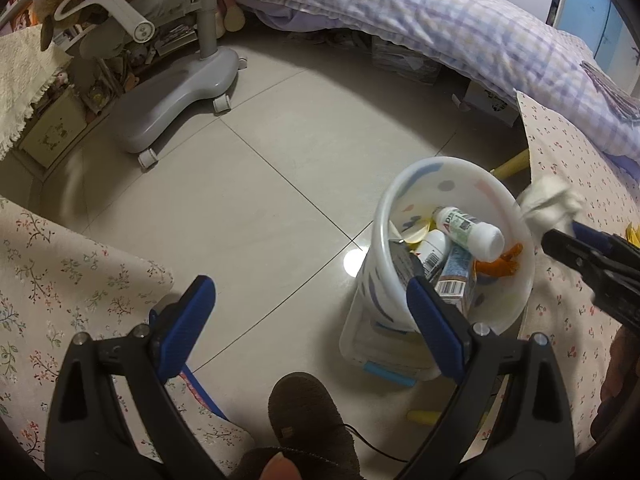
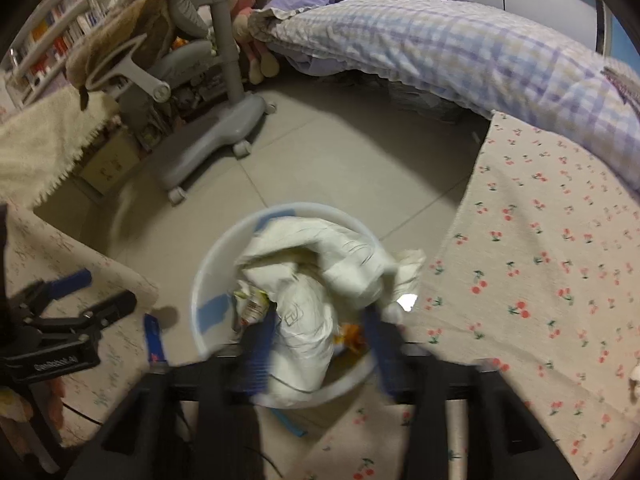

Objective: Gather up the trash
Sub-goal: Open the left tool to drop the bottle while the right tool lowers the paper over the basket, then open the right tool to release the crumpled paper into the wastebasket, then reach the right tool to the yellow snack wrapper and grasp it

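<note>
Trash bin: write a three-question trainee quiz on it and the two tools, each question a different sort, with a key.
1. True or false: the white trash bin stands on the bed.
2. What sits between the fingers of the right tool? A) crumpled white paper B) a shoe C) a book
3. Fill in: the left tool is open and holds ____.

Key: 1 false, it stands on the tiled floor; 2 A; 3 nothing.

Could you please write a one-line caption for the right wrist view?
Right gripper, jaws parted, over the white plastic bin with crumpled white paper between its fingers.
</note>
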Motion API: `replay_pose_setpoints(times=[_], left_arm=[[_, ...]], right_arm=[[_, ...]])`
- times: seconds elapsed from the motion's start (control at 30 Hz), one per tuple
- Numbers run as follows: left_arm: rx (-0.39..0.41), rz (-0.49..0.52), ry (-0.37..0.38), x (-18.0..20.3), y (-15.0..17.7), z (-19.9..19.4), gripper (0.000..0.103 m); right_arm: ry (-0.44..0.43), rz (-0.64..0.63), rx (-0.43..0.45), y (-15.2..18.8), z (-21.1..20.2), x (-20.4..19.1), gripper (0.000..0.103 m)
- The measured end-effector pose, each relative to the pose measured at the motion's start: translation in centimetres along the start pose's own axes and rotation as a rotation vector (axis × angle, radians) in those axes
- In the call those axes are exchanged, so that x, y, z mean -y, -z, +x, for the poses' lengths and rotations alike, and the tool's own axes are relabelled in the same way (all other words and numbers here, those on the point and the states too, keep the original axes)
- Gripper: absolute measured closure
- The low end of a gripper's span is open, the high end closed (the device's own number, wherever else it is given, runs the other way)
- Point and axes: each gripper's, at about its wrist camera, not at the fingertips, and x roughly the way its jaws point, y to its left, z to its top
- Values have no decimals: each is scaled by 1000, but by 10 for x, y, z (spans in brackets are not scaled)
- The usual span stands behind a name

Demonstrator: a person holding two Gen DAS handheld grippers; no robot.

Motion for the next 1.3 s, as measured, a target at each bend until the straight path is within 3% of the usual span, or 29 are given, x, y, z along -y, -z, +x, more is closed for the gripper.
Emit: replay_pose_setpoints(times=[0.07,0.7,1.0,1.3], left_arm=[[-1,-7,3,-3,0,0,7],[14,4,59,20,-3,-14,7],[27,48,103,57,-6,-24,7],[25,92,137,98,-8,-28,7]], right_arm=[[-13,13,30,-1,-6,0,25],[45,25,68,14,-59,30,25],[146,55,73,32,-89,75,24],[286,158,64,50,-118,153,24]])
